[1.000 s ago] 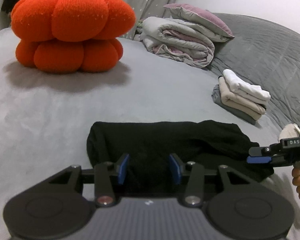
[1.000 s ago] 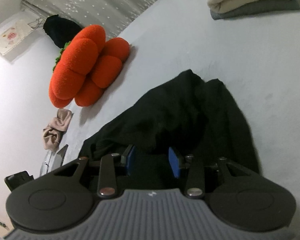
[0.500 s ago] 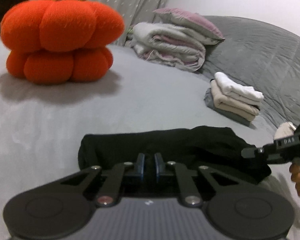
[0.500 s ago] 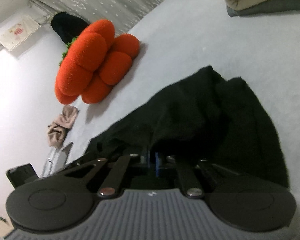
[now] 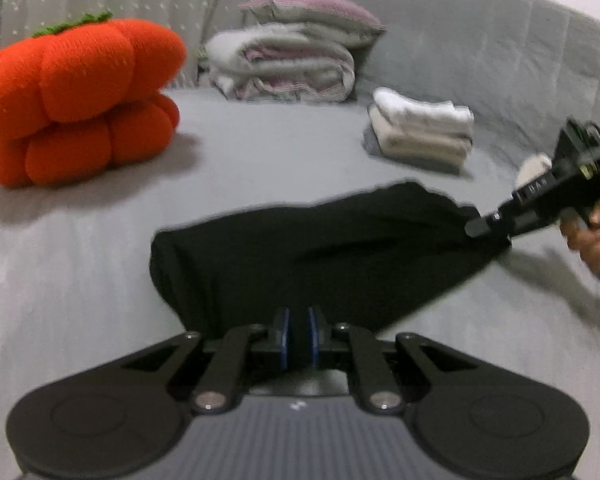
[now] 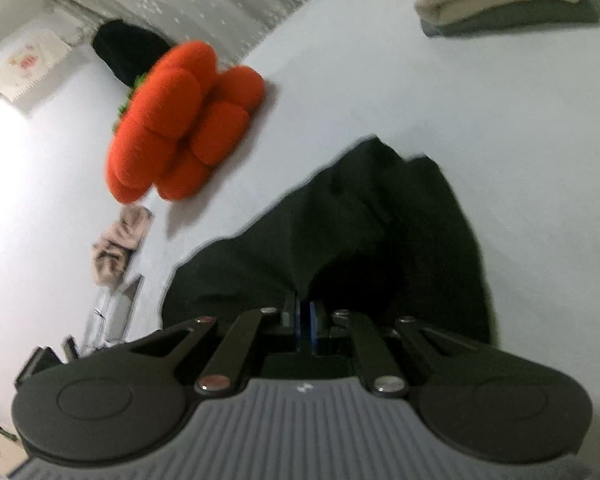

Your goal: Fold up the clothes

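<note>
Left wrist view: both the left gripper [image 5: 298,336] and right gripper [image 5: 474,228] just pinched the floppy black cloth garment [image 5: 320,256]; lifting to fold can start.

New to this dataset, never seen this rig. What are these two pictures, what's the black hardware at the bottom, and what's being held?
There is no robot arm here: a person holds a two-finger gripper in each hand, each with a fisheye camera looking along its fingers. One picture is from the left gripper, the other from the right gripper; the black hardware at the bottom is each gripper's own body. Both are shut on edges of a black garment lying on a grey bed. The left view also shows the right gripper from outside, with the person's hand on its handle. Also on the bed: an orange pumpkin-shaped cushion, a stack of folded clothes, and a folded blanket with a pillow on top.
</note>
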`<control>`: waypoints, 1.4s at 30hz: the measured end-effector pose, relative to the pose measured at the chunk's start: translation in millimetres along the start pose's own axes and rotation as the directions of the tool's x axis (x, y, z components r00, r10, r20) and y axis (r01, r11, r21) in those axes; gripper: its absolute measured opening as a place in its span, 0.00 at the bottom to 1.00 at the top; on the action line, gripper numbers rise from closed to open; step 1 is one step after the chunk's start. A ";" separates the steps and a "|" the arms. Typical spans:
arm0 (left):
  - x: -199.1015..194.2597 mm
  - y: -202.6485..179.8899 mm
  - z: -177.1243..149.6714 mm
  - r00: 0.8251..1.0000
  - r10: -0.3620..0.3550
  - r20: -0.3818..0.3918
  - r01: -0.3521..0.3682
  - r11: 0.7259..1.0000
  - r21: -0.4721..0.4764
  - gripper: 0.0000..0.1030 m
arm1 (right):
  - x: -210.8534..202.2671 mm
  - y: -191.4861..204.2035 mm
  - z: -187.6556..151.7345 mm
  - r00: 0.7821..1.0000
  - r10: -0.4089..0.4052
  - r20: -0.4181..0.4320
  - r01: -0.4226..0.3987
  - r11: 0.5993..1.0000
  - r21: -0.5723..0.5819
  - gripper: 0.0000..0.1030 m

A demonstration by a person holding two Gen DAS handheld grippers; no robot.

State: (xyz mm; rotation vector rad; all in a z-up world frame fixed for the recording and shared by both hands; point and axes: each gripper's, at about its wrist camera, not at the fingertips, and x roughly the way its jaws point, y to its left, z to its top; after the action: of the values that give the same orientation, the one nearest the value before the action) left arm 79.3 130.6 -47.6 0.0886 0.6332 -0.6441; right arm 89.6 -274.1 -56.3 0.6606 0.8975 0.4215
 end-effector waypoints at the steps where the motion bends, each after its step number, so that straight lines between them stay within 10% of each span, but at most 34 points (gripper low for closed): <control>1: 0.2 -0.2 -1.9 1.000 -0.005 -0.020 0.005 1.000 0.003 0.12 | 2.2 -1.3 -1.5 1.000 -0.022 -0.015 0.022 1.000 -0.006 0.08; 6: -11.9 12.0 -2.6 0.999 -0.029 -0.013 0.028 0.993 -0.114 0.41 | 0.3 0.8 -5.2 0.997 -0.067 -0.034 0.065 0.997 -0.050 0.16; 9: -21.1 26.1 1.3 0.999 -0.016 0.045 0.026 0.976 -0.217 0.41 | -6.9 2.1 -4.3 0.998 -0.065 -0.016 0.064 0.996 -0.061 0.36; 23: 25.6 51.2 15.8 0.994 0.101 -0.027 -0.103 0.897 -0.430 0.38 | -20.5 -10.9 14.7 0.992 -0.065 0.109 0.062 0.998 0.028 0.36; 27: 28.4 51.6 19.7 0.995 0.090 -0.048 -0.102 0.896 -0.432 0.03 | -10.5 -9.9 16.0 0.995 -0.058 0.082 0.057 0.998 0.022 0.36; 29: 25.3 54.2 20.4 0.995 0.098 -0.030 -0.101 0.888 -0.449 0.03 | -4.2 -8.2 14.7 0.997 -0.050 0.053 0.049 0.999 0.013 0.29; 30: 22.4 55.8 21.2 0.994 0.110 -0.018 -0.106 0.884 -0.455 0.03 | -1.7 -6.5 14.3 0.998 -0.043 0.037 0.043 0.999 0.007 0.06; 37: 21.5 61.3 23.1 0.986 0.159 -0.051 -0.165 0.873 -0.458 0.05 | 2.8 6.8 13.6 0.998 -0.057 -0.029 0.055 0.996 -0.075 0.12; 42: 16.3 58.4 28.0 0.980 0.198 -0.019 -0.185 0.873 -0.452 0.28 | 0.8 7.5 14.7 0.994 -0.099 -0.056 0.090 0.987 -0.133 0.16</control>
State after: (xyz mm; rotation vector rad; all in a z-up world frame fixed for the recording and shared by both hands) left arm 138.2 161.3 -40.9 -0.2914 0.7233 -0.2920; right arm 101.6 -273.3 -45.1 0.4855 0.9488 0.4137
